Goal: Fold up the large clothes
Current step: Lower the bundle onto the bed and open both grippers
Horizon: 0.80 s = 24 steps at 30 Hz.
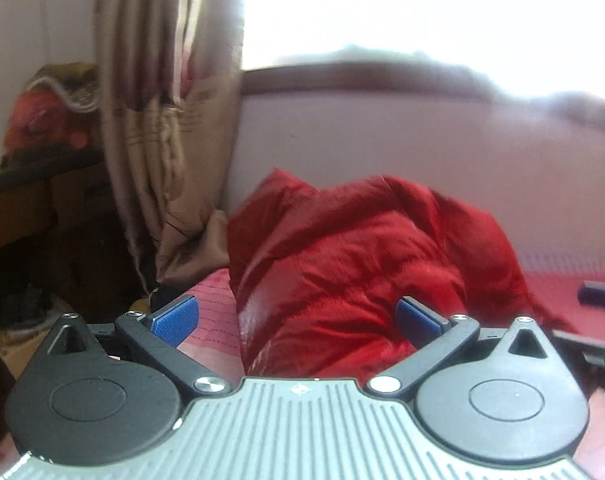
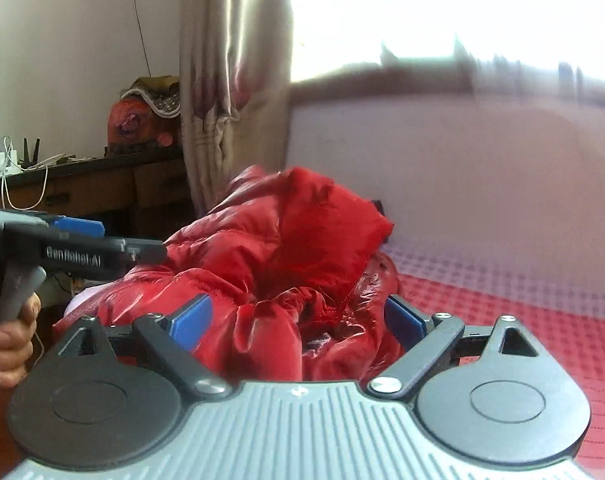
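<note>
A shiny red puffer jacket [image 1: 354, 256] lies crumpled in a heap on the red-covered bed [image 1: 214, 304], close to the wall. My left gripper [image 1: 296, 320] is open, its blue pads [image 1: 174, 320] spread to either side of the jacket's near edge. In the right wrist view the same jacket [image 2: 286, 248] bulges up with its hood on top. My right gripper [image 2: 298, 320] is also open, and jacket folds lie between its pads [image 2: 192, 320] without being pinched. The left gripper [image 2: 102, 248] shows there from the side, held by a hand [image 2: 10, 344].
A beige curtain [image 1: 162, 120] hangs left of the jacket beside a bright window [image 2: 442, 12]. A pale wall [image 1: 402, 140] runs behind the bed. A dark desk [image 2: 94, 184] with cables and a red bundle stands at the left. The checked bed cover [image 2: 522, 320] stretches right.
</note>
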Each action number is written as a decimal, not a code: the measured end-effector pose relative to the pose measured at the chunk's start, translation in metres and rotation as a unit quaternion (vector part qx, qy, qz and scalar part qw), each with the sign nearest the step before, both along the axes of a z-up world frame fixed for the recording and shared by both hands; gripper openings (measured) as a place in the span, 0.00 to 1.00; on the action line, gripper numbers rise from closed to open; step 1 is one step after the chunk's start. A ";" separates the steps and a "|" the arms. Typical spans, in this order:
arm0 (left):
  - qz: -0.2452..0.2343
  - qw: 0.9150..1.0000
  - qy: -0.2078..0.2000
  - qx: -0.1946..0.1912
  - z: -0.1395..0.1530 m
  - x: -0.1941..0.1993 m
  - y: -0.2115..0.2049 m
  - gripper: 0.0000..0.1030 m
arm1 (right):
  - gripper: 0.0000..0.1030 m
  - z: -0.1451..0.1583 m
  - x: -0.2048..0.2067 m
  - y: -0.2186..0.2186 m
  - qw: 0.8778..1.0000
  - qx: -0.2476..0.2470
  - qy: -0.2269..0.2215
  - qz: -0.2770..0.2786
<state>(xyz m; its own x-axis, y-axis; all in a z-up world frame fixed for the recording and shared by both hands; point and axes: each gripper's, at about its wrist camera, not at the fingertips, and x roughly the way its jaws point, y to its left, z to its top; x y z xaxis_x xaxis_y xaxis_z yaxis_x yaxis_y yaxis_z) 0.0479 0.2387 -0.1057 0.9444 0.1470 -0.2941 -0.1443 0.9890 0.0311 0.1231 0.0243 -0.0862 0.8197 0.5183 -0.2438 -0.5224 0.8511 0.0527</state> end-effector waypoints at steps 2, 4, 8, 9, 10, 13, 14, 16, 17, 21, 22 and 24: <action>0.013 1.000 -0.011 -0.013 0.005 -0.006 0.002 1.00 | 0.91 0.002 -0.004 -0.005 1.000 0.007 -0.008 0.004; 0.020 1.000 -0.005 -0.019 0.009 -0.008 0.003 1.00 | 0.91 0.004 -0.006 -0.011 1.000 0.011 -0.012 0.001; 0.044 0.999 0.003 -0.002 0.015 -0.013 -0.005 1.00 | 0.91 0.004 -0.010 -0.011 1.000 -0.003 -0.013 0.001; 0.056 0.998 0.011 0.009 0.017 -0.015 -0.009 1.00 | 0.91 0.003 -0.011 -0.009 1.000 -0.012 -0.013 -0.002; 0.063 0.998 0.013 0.014 0.017 -0.017 -0.011 1.00 | 0.91 0.002 -0.013 -0.008 1.000 -0.017 -0.014 -0.003; 0.065 0.997 0.007 0.044 0.021 -0.029 -0.024 1.00 | 0.91 0.002 -0.024 -0.007 1.000 -0.013 -0.018 0.002; 0.062 0.997 0.010 0.051 0.023 -0.033 -0.028 1.00 | 0.91 0.002 -0.029 -0.008 1.000 -0.011 -0.020 0.003; 0.061 0.996 0.006 0.071 0.027 -0.045 -0.037 1.00 | 0.91 0.002 -0.039 -0.011 1.000 -0.005 -0.022 0.003; 0.066 0.995 -0.002 0.078 0.029 -0.052 -0.042 1.00 | 0.91 0.003 -0.044 -0.013 1.000 -0.001 -0.022 0.003; 0.062 0.996 -0.031 0.064 0.035 -0.077 -0.050 1.00 | 0.93 0.004 -0.062 -0.023 1.000 0.018 -0.018 0.001; 0.054 0.997 -0.024 0.056 0.036 -0.081 -0.051 1.00 | 0.93 0.004 -0.065 -0.025 1.000 0.019 -0.017 -0.002; 0.048 0.998 -0.002 0.049 0.038 -0.085 -0.053 1.00 | 0.93 0.004 -0.070 -0.027 1.000 0.019 -0.010 -0.009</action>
<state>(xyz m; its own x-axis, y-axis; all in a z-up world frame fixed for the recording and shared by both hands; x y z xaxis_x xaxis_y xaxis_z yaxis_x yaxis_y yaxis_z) -0.0370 0.1856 -0.0675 0.9257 0.2645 -0.2703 -0.2384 0.9630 0.1260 0.0528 -0.0030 -0.0818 0.8338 0.5116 -0.2073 -0.5081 0.8581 0.0742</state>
